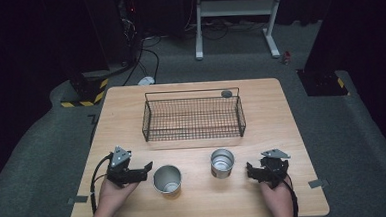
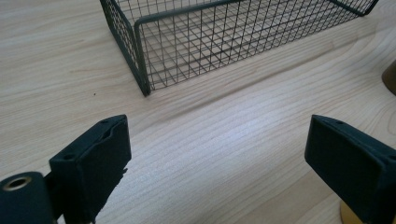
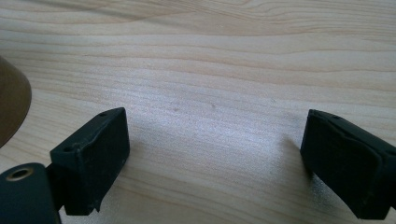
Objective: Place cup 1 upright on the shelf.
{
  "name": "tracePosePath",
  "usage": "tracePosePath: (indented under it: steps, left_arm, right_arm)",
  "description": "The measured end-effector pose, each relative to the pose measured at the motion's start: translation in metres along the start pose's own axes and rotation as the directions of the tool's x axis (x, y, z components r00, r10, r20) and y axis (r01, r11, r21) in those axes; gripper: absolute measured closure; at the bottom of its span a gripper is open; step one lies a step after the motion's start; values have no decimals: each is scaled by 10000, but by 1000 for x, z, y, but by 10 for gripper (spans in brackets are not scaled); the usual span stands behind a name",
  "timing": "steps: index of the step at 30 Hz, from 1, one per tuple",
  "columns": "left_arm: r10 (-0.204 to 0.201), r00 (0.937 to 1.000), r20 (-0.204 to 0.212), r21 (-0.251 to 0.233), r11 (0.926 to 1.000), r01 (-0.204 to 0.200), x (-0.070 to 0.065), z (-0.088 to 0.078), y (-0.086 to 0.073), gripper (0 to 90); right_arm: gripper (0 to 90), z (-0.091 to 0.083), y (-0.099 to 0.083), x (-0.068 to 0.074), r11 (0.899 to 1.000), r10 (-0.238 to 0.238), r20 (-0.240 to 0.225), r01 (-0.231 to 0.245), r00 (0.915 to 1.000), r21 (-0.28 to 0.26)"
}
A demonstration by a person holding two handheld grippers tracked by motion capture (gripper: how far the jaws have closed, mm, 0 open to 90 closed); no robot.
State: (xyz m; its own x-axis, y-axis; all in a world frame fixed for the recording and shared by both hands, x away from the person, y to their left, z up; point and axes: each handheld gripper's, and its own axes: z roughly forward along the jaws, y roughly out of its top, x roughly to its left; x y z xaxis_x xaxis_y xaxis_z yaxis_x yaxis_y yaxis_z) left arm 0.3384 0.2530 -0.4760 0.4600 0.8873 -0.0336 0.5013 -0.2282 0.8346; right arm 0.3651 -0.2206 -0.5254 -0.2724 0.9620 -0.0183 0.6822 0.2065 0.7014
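Left claw [image 1: 146,167] open over pale wooden table [image 1: 195,198]; grey carpet [image 1: 43,161] around.

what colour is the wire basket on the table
Black: a black wire-mesh basket with a fine square grid, clearest in the left gripper view.

Shiny metal cups [image 1: 167,180], matt wooden table [image 1: 130,101]

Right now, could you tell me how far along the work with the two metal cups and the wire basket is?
Nothing looks done: the wire basket holds no cup. Both the left cup and the right cup stand on the table. The left gripper is open beside the left cup; the right gripper is open, holding nothing. Both cups remain.
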Motion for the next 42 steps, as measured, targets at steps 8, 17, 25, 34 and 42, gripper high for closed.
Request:
tracePosePath:
  steps: [8, 17, 25, 34, 42]
  left_arm:
    - [25, 9995, 301, -301, 9995, -16, -1, -11, 8, 11]
    - [313, 9978, 579, -342, 9990, -294, -8, -16, 14, 6]
    - [397, 9954, 872, -649, 9973, -341, -14, -21, 20, 6]
    - [564, 9875, 1473, -1073, 9934, -407, -25, -30, 27, 6]
    - [736, 9781, 1945, -1219, 9913, -503, -38, -33, 29, 1]
  right_arm:
    - [79, 0, 0, 0, 10000, -5, -1, 5, 10000, -1]
    - [79, 0, 0, 0, 10000, -6, 0, 6, 10000, -2]
    - [79, 0, 0, 0, 10000, -7, 0, 7, 10000, 0]
    - [79, 0, 0, 0, 10000, -6, 0, 6, 10000, -2]
    - [79, 0, 0, 1, 10000, 7, -43, -7, 10000, 16]
